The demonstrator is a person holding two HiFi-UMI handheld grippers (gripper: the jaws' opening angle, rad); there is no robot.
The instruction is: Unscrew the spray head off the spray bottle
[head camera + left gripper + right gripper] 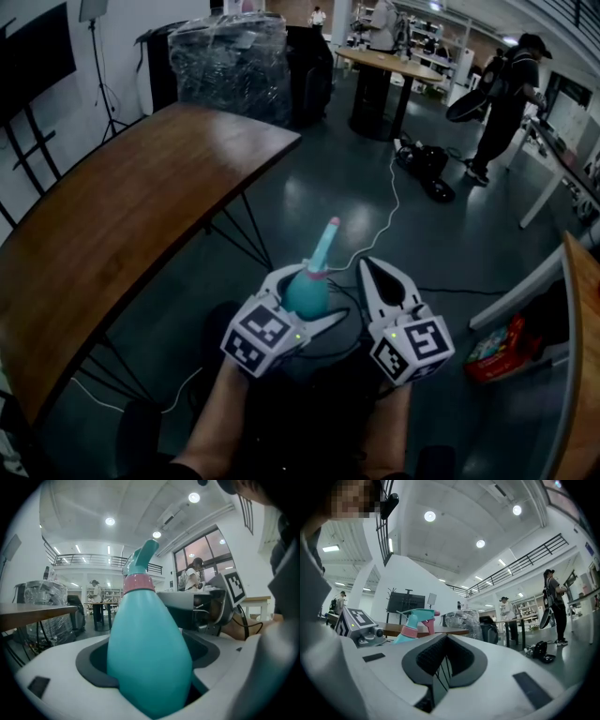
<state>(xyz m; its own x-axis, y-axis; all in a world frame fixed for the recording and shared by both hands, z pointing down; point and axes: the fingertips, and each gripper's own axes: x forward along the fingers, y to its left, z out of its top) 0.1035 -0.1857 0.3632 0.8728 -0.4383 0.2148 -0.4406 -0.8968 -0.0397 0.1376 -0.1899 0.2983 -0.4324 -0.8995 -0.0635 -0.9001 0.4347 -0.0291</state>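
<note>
Now the left gripper [307,298] is clamping the bottle [306,289] at lower centre, while the right gripper [366,266], clenched and empty beside it, should be opening around the spray head [325,242].

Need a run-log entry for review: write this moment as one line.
left claw: shut on spray bottle | right claw: shut, empty | spray head: attached

Spray bottle [307,292] lower body hidden behind left tongs [313,300].
</note>
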